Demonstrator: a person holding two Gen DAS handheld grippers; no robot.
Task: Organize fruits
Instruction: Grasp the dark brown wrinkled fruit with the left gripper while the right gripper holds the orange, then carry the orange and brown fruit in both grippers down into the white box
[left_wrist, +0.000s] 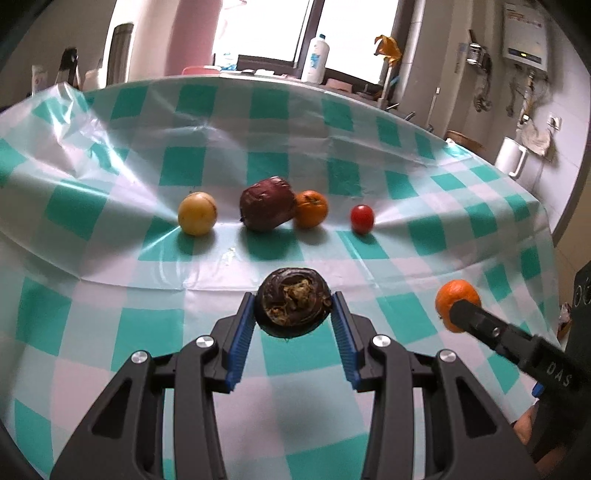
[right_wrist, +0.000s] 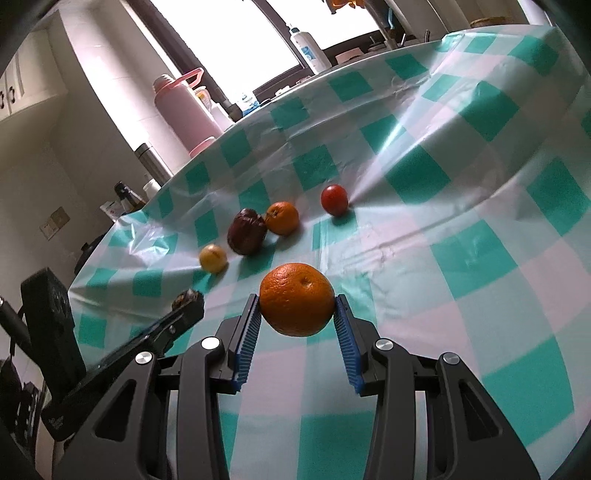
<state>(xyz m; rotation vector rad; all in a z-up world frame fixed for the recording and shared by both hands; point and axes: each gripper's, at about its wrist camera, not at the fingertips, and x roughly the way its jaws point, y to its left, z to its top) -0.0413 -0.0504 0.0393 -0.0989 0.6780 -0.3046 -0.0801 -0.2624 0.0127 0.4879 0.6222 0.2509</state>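
The worktop (left_wrist: 110, 332) fills most of both views, covered by a glossy cloth (left_wrist: 424, 229) in teal and white checks that lies in creases and folds.

The left gripper (left_wrist: 294, 314) rises from the bottom of the left wrist view. Its blue-padded fingers (left_wrist: 240, 339) are closed on a dark fruit (left_wrist: 293, 304), round and purple-brown with a rough, dried patch facing the camera, held at the centre of the frame clear of the cloth, with its shadow below it. In the right wrist view this gripper (right_wrist: 188, 301) reaches in from the lower left, the dark fruit only just showing at its tip.

The right gripper (right_wrist: 298, 314) comes up from the bottom of the right wrist view, and its fingers (right_wrist: 347, 339) grip a large orange (right_wrist: 297, 299) at the centre of the frame. In the left wrist view it (left_wrist: 458, 310) enters from the lower right, with that orange (left_wrist: 456, 295) at its tip.

Four fruits lie in a row across the middle of the left wrist view. From the left: a yellow fruit (left_wrist: 197, 213); a wrinkled dark red fruit (left_wrist: 267, 205), the biggest of the row; a small orange (left_wrist: 311, 208) touching it; and, apart at the right end, a small red fruit (left_wrist: 362, 218).

A pink flask (right_wrist: 184, 107) stands beyond the worktop's far edge, upper left in the right wrist view, and a white bottle (left_wrist: 314, 57) stands at the window, top centre of the left wrist view.
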